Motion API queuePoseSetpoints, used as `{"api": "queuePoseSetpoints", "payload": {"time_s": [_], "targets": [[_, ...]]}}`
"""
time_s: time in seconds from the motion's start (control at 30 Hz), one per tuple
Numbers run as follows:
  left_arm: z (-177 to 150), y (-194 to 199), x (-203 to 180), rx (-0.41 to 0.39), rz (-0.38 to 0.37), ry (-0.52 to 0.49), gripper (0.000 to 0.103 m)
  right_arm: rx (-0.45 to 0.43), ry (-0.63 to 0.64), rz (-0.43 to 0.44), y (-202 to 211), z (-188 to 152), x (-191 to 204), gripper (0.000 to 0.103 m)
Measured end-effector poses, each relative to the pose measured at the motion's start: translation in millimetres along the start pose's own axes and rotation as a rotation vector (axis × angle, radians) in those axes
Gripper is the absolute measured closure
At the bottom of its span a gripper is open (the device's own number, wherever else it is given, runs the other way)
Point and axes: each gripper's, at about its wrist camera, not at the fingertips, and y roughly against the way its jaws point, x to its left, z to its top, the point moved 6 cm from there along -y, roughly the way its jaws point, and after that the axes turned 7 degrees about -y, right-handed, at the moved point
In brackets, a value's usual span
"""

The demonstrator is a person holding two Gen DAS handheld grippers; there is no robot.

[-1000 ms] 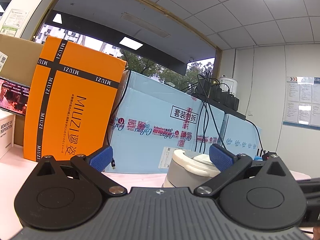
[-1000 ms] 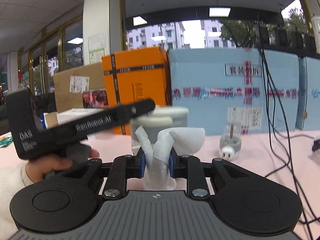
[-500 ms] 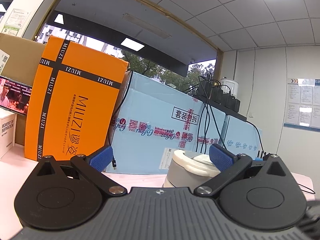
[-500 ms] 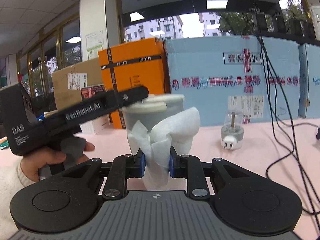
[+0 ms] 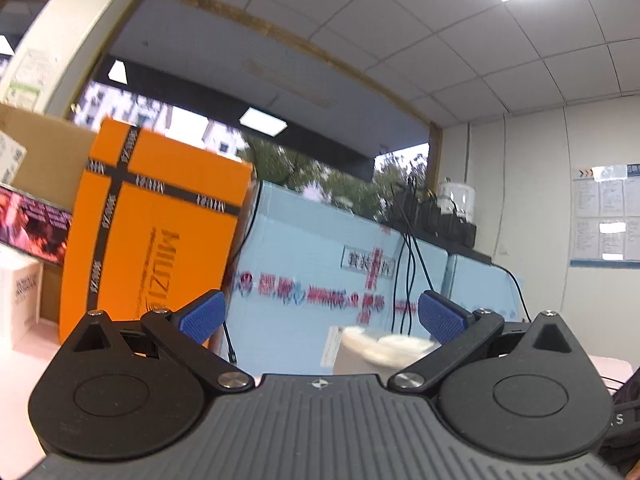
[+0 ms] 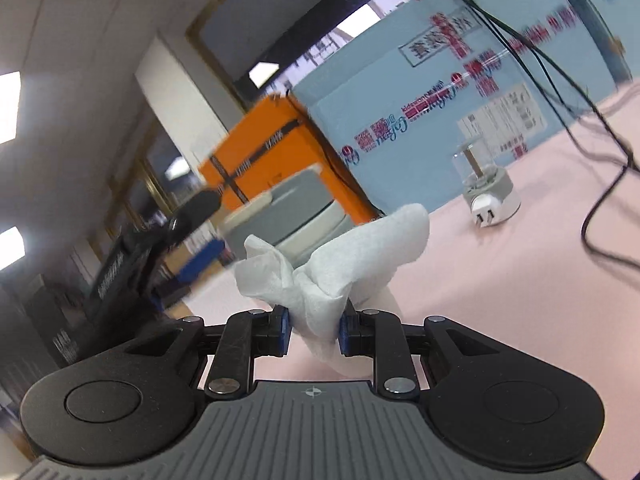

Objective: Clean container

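Right gripper (image 6: 313,330), its view tilted, with fingers clenched on a crumpled white wipe (image 6: 332,268) just in front of the grey container (image 6: 304,204) with cream rim. Left gripper (image 5: 320,316) spread wide around that container (image 5: 372,350), right pad (image 5: 440,317) at its rim, contact unclear. Container on the pink table (image 6: 500,280), in front of the orange box (image 5: 160,248); a plug adapter (image 6: 490,196) stands apart to its right.

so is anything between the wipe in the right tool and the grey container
Nothing visible blocks it. The white wipe, pinched in the right tool, has bare pink table and open air before the grey container.
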Motion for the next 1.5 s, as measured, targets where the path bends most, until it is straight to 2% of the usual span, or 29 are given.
{"api": "queuePoseSetpoints", "payload": {"time_s": [0.1, 0.2, 0.3, 0.4, 0.57, 0.67, 0.8, 0.87, 1.03, 1.27, 1.5], "targets": [[0, 2, -12, 0.012, 0.031, -0.006, 0.000, -0.015, -0.156, 0.070, 5, 6, -18, 0.082], [-6, 2, -30, 0.046, 0.032, -0.014, 0.000, -0.025, -0.220, 0.104, 8, 9, -23, 0.082], [-12, 1, -53, 0.069, 0.053, -0.064, 0.000, -0.041, -0.238, 0.114, 13, 9, -23, 0.080], [-15, -5, -71, 0.059, 0.152, -0.137, 0.000, -0.063, -0.269, 0.124, 18, 12, -28, 0.080], [-24, -23, -89, 0.082, 0.268, -0.180, 0.000, -0.085, -0.292, 0.125, 24, 13, -32, 0.080], [-28, -34, -91, 0.086, 0.377, -0.213, 0.000, -0.092, -0.290, 0.119, 25, 12, -33, 0.080], [-29, -42, -90, 0.076, 0.453, -0.219, 0.000, -0.101, -0.290, 0.101, 26, 12, -34, 0.080], [-32, -42, -89, 0.080, 0.437, -0.219, 0.001, -0.104, -0.288, 0.094, 26, 12, -35, 0.080], [-36, -44, -88, 0.120, 0.336, -0.223, 0.025, -0.101, -0.285, 0.088, 26, 11, -35, 0.080], [-29, -35, -75, 0.158, 0.141, -0.214, 0.025, -0.097, -0.272, 0.077, 25, 11, -34, 0.080], [-24, -34, -59, 0.175, -0.162, -0.238, 0.025, -0.091, -0.270, 0.073, 23, 11, -34, 0.080]]}}
